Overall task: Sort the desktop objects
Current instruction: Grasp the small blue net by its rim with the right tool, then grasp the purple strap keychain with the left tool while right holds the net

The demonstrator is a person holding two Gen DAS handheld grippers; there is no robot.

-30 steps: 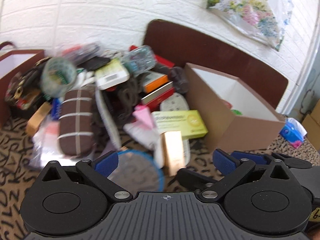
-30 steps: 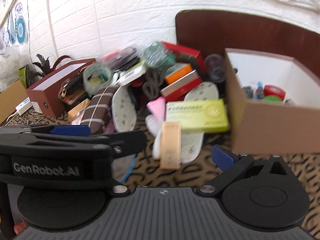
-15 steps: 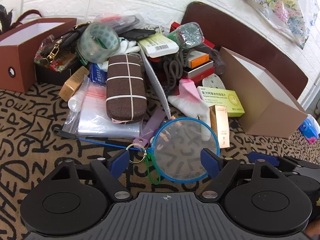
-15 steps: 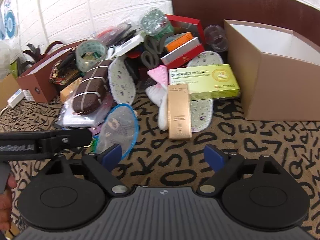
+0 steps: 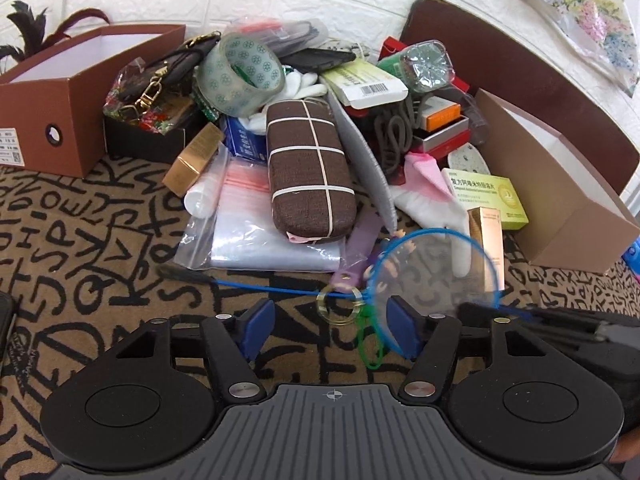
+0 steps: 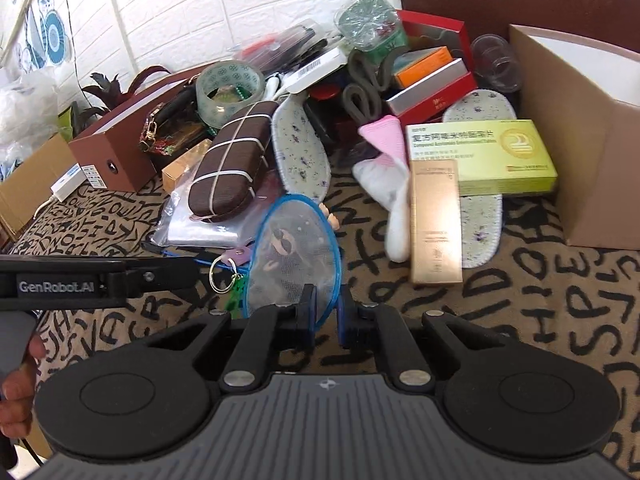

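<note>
The glasses case (image 5: pixel 310 168) lies on plastic bags (image 5: pixel 256 236), behind the mesh net (image 5: pixel 434 276).

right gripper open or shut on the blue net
Shut on the blue net: the right gripper pads pinch its near rim.

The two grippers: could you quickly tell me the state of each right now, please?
Left gripper: open, jaws have just been closing, nothing gripped.
Right gripper: jaws just closed, shut on the blue-rimmed mesh net.
</note>
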